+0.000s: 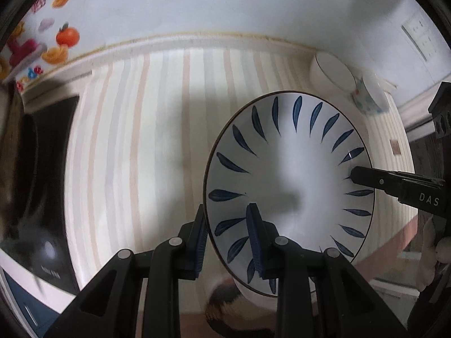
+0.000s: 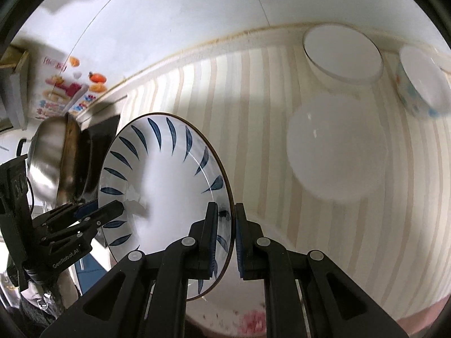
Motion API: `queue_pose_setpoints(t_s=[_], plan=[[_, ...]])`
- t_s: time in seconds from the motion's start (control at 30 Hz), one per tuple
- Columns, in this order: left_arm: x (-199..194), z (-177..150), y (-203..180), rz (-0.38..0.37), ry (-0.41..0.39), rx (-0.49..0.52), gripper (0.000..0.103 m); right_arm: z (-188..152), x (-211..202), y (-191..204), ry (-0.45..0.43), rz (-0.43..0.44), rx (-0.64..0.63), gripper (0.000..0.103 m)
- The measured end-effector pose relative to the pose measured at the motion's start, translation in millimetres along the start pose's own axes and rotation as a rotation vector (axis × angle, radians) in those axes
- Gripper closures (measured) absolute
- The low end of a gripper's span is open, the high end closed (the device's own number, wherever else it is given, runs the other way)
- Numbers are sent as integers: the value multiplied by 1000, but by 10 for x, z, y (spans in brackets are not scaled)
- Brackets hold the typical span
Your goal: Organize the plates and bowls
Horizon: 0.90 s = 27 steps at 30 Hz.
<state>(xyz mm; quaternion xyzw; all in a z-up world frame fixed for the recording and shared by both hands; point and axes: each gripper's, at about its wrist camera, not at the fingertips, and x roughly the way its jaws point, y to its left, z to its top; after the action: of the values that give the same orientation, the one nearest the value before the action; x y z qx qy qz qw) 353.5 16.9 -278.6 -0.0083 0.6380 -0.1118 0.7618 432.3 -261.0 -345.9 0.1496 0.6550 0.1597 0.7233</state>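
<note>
I have both grippers on the one blue-leaf plate, and I'll use that plate as my landmark. My left gripper is clamped on its rim: one blue pad lies on the painted upper face and the other sits behind the edge, the jaws drawn in to just the thickness of the rim. My right gripper pinches the opposite rim the same way, one finger on the leaf-painted face and one on the back, almost fully closed. In the left wrist view its black finger reaches in over the far right rim of the plate.

The plate is lifted off the striped tablecloth and tilted, hanging between the two grippers.

Counting from the right wrist view: one patterned plate in my grip; one plain white plate lying flat on the cloth to the right of it; one wide white bowl beyond that white plate, near the wall; and one smaller bowl with blue dots right of the white bowl. That makes two plates and two bowls. In the left wrist view the white bowl and the dotted bowl sit just past the held plate's far edge.

To the left of the held plate stands one steel pot on a dark cooktop.
</note>
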Motion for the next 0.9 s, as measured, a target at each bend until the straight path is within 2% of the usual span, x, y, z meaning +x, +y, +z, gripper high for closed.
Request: queue_pose_setpoints(t_s=[0.2,0.4,0.6,0.9], plan=[[154,-357,-133,-19,57,-6,78,-586,-24,-168,50,0,12,90],[369,-410,-242,-1,77,15,78,-1059,198,-362,107,-8,37,90],[563,-358,-344,17,88,43,78,-1290,430,-608,136,-18,80,90],[777,-299,-436,44,109,104,78,-1332,453,-781,114,-28,123,90]])
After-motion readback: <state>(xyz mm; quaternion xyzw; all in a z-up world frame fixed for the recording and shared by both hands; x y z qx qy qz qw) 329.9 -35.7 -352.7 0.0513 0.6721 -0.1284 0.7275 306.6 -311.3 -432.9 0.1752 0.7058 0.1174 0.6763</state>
